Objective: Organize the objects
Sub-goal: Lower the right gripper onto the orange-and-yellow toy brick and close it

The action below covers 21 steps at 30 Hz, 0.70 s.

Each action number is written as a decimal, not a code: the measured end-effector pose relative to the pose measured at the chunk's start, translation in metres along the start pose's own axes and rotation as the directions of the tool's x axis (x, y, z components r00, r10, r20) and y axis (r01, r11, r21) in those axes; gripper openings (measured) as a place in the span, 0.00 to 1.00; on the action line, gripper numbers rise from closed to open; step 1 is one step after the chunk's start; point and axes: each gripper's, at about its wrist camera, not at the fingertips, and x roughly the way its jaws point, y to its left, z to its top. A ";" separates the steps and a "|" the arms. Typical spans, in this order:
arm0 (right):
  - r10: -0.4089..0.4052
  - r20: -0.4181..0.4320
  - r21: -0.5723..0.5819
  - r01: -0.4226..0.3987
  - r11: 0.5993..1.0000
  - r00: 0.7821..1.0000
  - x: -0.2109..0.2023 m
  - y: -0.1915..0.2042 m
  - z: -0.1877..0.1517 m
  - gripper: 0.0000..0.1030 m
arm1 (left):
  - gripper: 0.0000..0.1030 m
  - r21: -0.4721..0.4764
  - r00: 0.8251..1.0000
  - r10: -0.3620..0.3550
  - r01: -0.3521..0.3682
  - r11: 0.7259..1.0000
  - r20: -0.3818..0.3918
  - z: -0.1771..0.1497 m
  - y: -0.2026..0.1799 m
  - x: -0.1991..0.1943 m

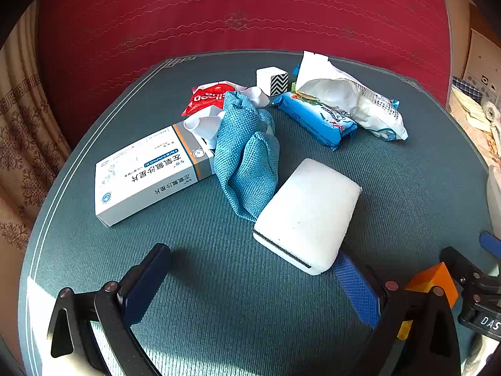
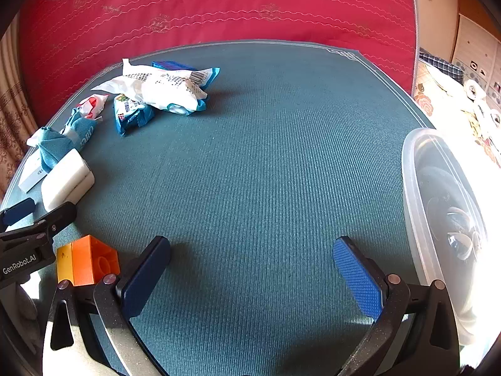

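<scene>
A: How many things do you count on the worktop (image 1: 94, 250)?

B: One white medicine box (image 1: 147, 175), one blue woven cloth (image 1: 247, 163) crumpled beside it, and one white sponge (image 1: 308, 216) touching the cloth's near end. Behind them lie one red and white packet (image 1: 209, 97), one small white cube (image 1: 272, 80) with a zigzag side, one blue wipes packet (image 1: 316, 119) and one white plastic bag (image 1: 353, 103) lying partly on it. Also one orange block (image 2: 87, 260), near the edge, between the two grippers.

A: And the grippers?

B: Two. The left gripper (image 1: 250, 279) has its fingers wide open, with nothing between them; the sponge's near corner is just in front of one blue pad. The right gripper (image 2: 250, 272) is open too, over bare mat.

A: Any container?

B: One clear plastic tub (image 2: 438, 213) at the right side, with something dark inside; I cannot tell what.

A: What is the surface like?

B: A dark teal ribbed mat with a thin white border line. All the things are grouped in the left part; the middle is bare. Behind the worktop is a red quilted bedcover (image 2: 219, 6), a patterned beige curtain (image 1: 22, 131) at the left, and pale cupboards (image 2: 476, 53) at the right. Strong sunlight falls there.
</scene>
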 end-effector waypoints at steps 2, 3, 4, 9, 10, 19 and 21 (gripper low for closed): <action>-0.004 0.001 -0.004 0.004 1.000 1.000 0.000 0.001 -0.001 1.00 | 1.00 0.000 1.000 0.002 -0.002 1.000 0.000 0.001 -0.001 0.002; -0.009 0.000 -0.007 0.009 1.000 1.000 -0.001 0.001 -0.001 1.00 | 1.00 0.000 1.000 0.002 -0.002 1.000 0.000 0.002 -0.001 0.002; -0.011 -0.001 -0.006 0.011 1.000 1.000 0.000 0.001 -0.001 1.00 | 1.00 0.000 1.000 0.002 -0.002 1.000 0.000 0.002 -0.002 0.002; -0.020 0.004 0.001 0.020 1.000 1.000 -0.003 0.001 -0.003 1.00 | 1.00 -0.001 1.000 0.004 -0.004 1.000 0.000 -0.002 -0.004 -0.002; -0.015 0.005 0.004 0.015 1.000 1.000 -0.003 0.000 -0.003 1.00 | 1.00 -0.002 1.000 0.003 -0.003 1.000 0.000 -0.002 -0.004 -0.002; 0.202 0.130 0.072 -0.213 0.974 0.971 -0.029 -0.018 -0.015 0.95 | 1.00 -0.060 0.993 -0.068 0.074 0.995 0.100 -0.004 0.010 -0.021; 0.246 0.141 0.046 -0.255 0.966 0.959 -0.032 -0.011 -0.017 0.92 | 1.00 -0.071 0.985 -0.085 0.096 0.993 0.147 -0.005 0.012 -0.030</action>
